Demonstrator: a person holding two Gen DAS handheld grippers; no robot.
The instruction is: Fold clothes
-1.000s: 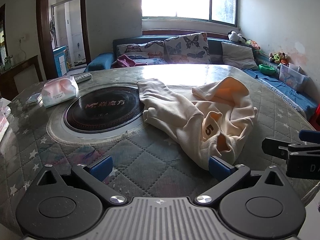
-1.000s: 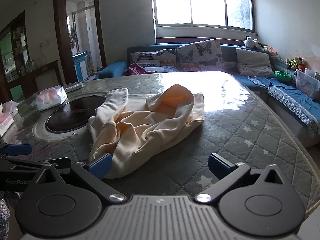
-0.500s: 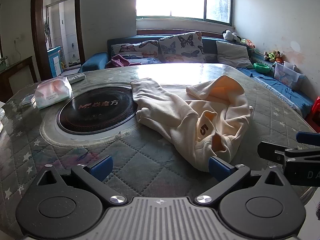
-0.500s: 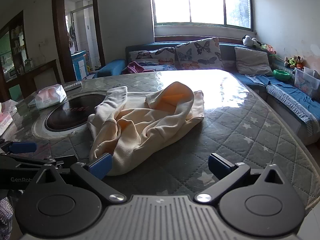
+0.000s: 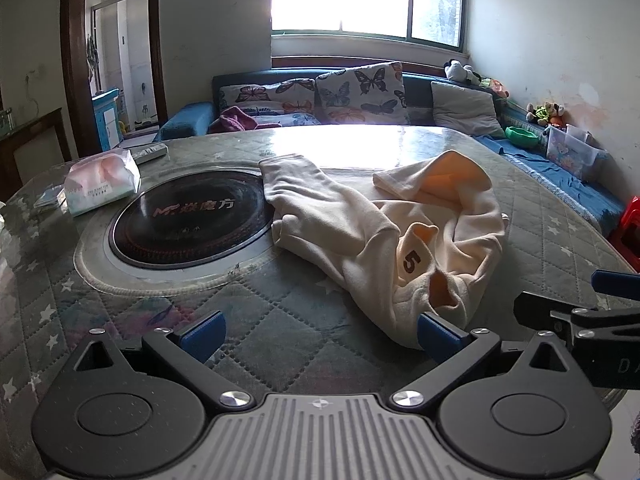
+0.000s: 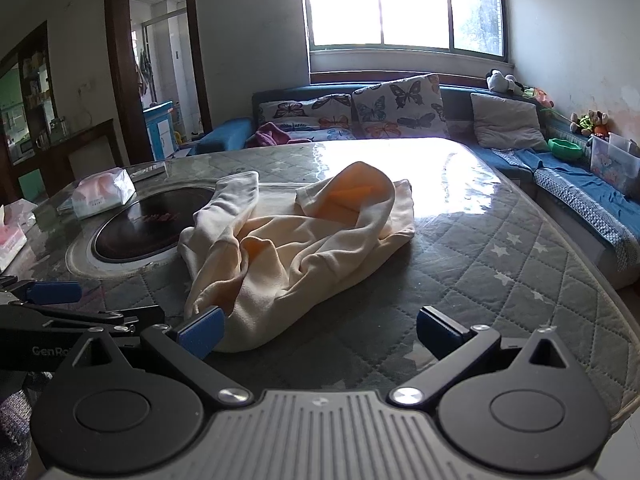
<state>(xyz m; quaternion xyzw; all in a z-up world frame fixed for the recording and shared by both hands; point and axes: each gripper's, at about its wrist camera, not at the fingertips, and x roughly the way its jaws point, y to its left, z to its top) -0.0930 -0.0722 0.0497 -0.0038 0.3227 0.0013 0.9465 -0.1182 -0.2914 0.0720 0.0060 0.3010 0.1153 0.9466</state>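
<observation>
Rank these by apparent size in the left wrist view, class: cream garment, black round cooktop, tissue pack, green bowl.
1. cream garment
2. black round cooktop, close behind it
3. tissue pack
4. green bowl, though it sits farthest away, so its true size is unsure.

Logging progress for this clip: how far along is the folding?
Nothing is folded yet. The cream garment lies crumpled on the quilted table, one part draped over the black cooktop. Both the left gripper and right gripper are open, holding nothing. Spreading flat and all folds remain.
</observation>
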